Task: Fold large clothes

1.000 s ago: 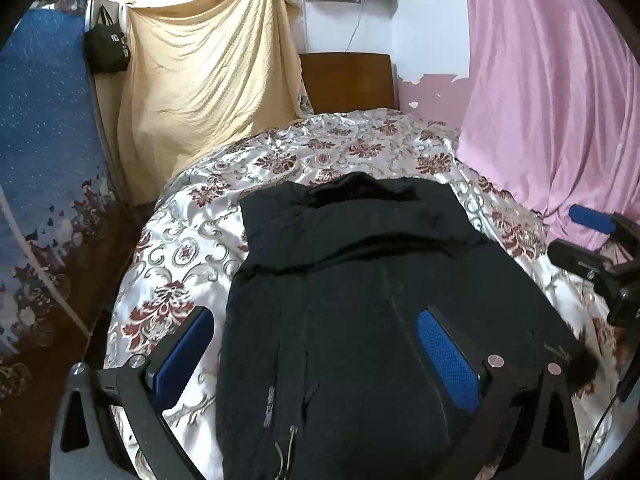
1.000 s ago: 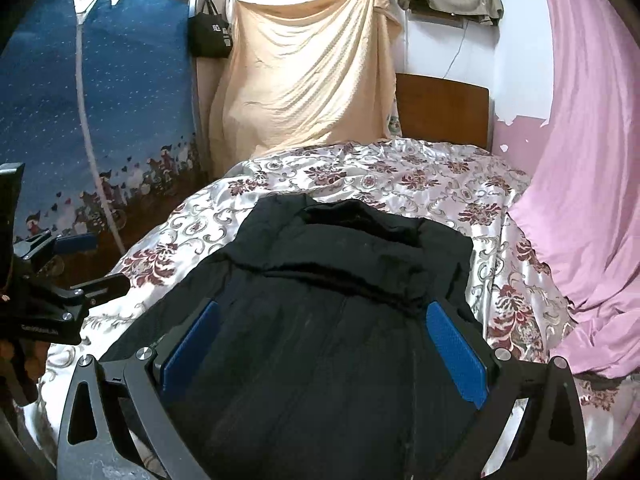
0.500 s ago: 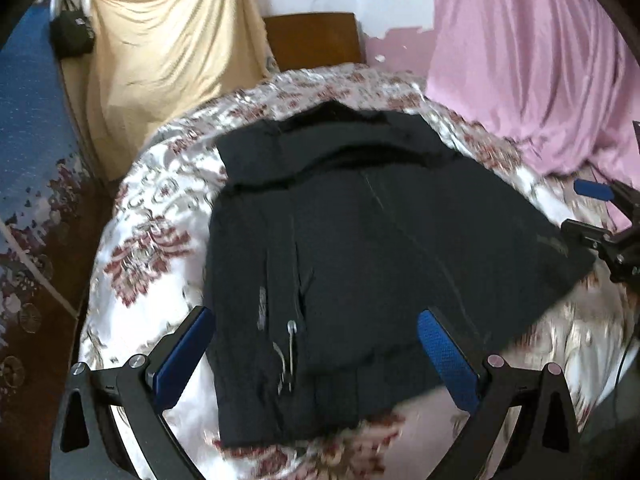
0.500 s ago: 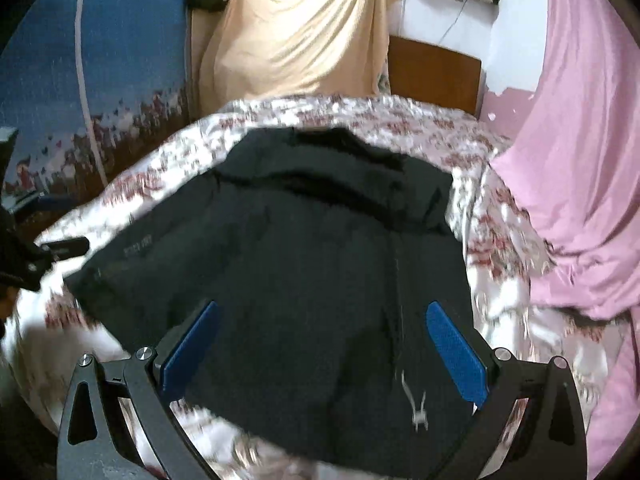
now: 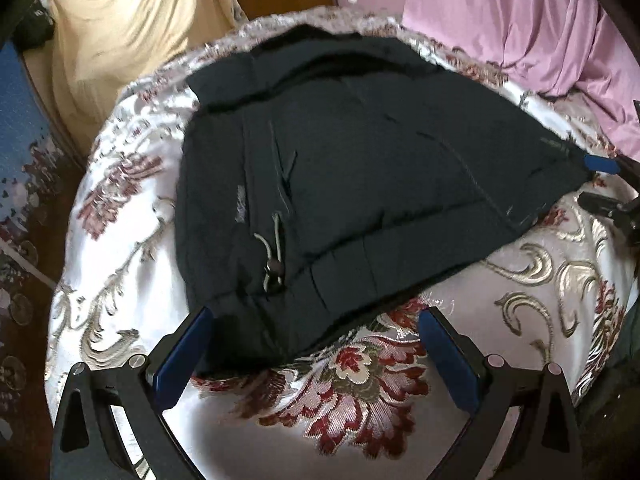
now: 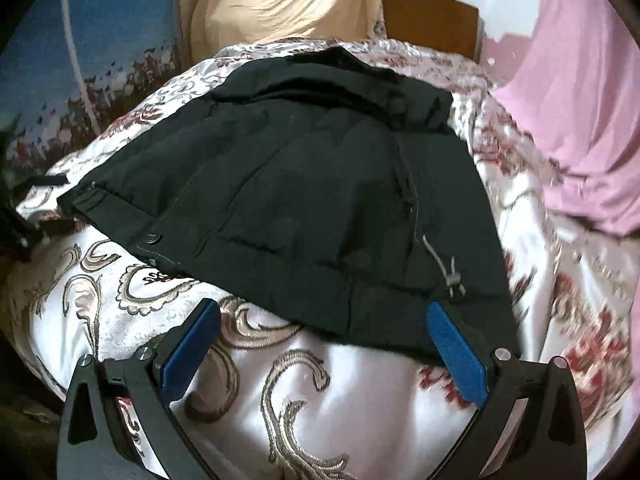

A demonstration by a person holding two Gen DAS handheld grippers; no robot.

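While both my left tool and right tool hang wide open and empty, the black jacket lies spread on the bed just beyond them, hem nearest, collar toward the frame's top.

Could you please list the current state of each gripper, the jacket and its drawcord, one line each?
left gripper: open, holding nothing, at the hem.
right gripper: open, holding nothing, at the hem.
black jacket: unfolded, spread flat on the floral bedspread.
drawcord with toggle: loose on the jacket near the hem.
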